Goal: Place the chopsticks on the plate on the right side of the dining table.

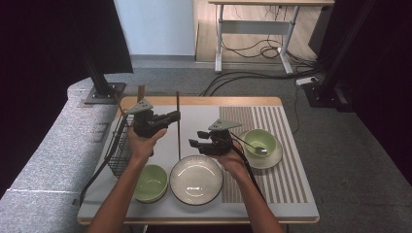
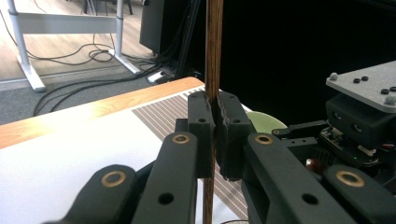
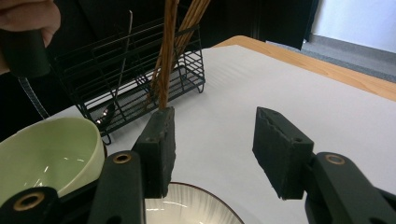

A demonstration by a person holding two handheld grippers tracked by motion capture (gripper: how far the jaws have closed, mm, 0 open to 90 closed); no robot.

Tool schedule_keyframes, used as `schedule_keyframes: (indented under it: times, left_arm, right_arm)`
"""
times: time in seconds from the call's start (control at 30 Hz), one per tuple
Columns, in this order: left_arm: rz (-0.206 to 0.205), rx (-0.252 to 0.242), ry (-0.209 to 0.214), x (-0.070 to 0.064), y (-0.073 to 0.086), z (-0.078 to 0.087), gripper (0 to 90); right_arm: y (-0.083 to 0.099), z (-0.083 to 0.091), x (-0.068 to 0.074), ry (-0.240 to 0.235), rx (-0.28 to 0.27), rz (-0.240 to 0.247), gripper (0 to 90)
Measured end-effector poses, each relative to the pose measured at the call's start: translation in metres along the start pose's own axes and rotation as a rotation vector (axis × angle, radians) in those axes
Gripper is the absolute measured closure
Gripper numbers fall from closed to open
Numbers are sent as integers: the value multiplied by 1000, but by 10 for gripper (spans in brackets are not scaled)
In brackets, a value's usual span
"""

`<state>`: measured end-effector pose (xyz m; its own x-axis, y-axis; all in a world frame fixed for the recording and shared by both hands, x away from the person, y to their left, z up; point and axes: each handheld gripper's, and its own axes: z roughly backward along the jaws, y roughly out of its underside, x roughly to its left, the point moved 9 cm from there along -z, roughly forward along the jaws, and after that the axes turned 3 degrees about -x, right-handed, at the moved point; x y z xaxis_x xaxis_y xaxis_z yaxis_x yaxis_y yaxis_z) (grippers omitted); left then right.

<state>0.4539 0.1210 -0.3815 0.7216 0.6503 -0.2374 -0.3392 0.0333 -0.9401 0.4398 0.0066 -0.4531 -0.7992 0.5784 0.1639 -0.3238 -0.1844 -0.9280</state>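
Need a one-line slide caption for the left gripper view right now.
Left gripper shut on an upright brown chopstick above the white table mat, the other gripper alongside.

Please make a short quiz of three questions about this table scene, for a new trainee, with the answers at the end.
1. True or false: the left gripper is shut on a chopstick.
2. What lies in the green bowl on the saucer? A) spoon B) fork C) knife
3. Fill in: the right gripper has its jaws ____, above the white plate.

Key: 1 true; 2 A, the spoon; 3 open.
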Motion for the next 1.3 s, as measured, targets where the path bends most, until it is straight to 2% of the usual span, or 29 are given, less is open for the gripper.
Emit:
schedule_keyframes:
  times: [0.53, 0.97, 1.3]
  left_arm:
    - [3, 14, 17, -5, 7, -8, 854]
    - [7, 15, 34, -8, 9, -11, 853]
    - [0, 4, 38, -10, 8, -9, 851]
  right_arm:
    - [-13, -9, 9, -21, -5, 11, 539]
    - [-24, -17, 14, -35, -22, 19, 720]
    - [-29, -21, 16, -69, -28, -10, 828]
